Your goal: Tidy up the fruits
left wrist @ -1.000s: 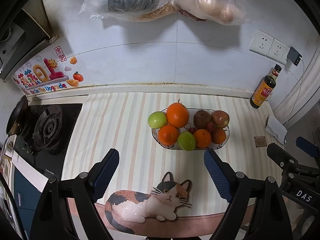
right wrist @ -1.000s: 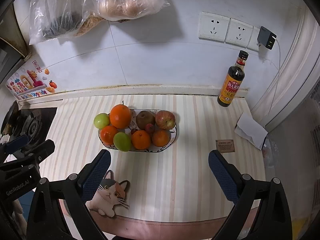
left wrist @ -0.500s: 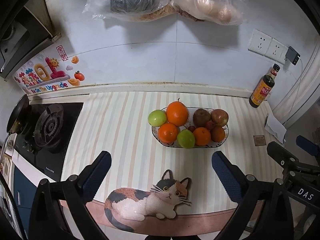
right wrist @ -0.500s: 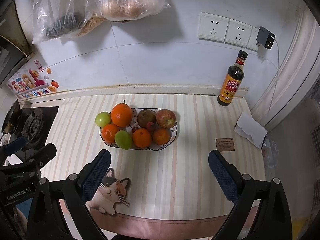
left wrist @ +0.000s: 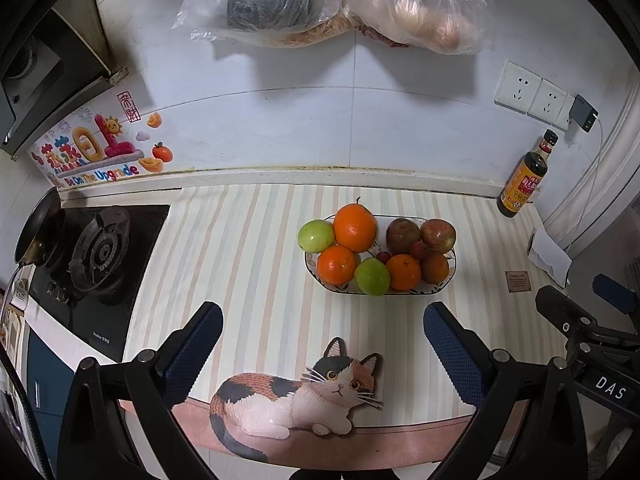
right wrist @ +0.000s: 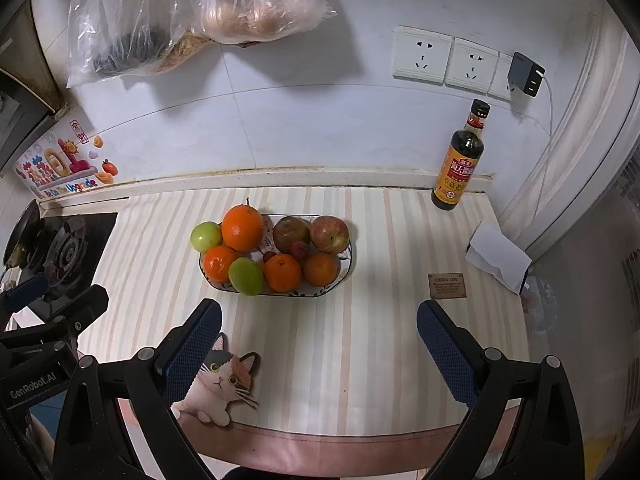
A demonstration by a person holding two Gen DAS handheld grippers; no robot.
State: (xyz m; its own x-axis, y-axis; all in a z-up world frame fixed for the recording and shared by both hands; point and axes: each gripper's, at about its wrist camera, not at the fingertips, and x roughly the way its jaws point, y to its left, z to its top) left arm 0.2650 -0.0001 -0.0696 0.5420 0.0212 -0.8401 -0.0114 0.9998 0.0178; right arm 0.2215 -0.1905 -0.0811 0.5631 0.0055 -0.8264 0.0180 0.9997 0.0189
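Fruits heaped in dish on tabletop; both grippers' fingers wide, empty, held back; stage undecidable: sorted or awaiting sorting.

We cannot read the small brown tag ahead of the right tool. The pan left of the left tool is cut off, and the fruit hides the bowl's floor.

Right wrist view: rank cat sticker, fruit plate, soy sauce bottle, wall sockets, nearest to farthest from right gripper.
1. cat sticker, front edge, beside its left finger.
2. fruit plate, mid-counter, ahead-left.
3. soy sauce bottle, back right, against the wall.
4. wall sockets, above the bottle.
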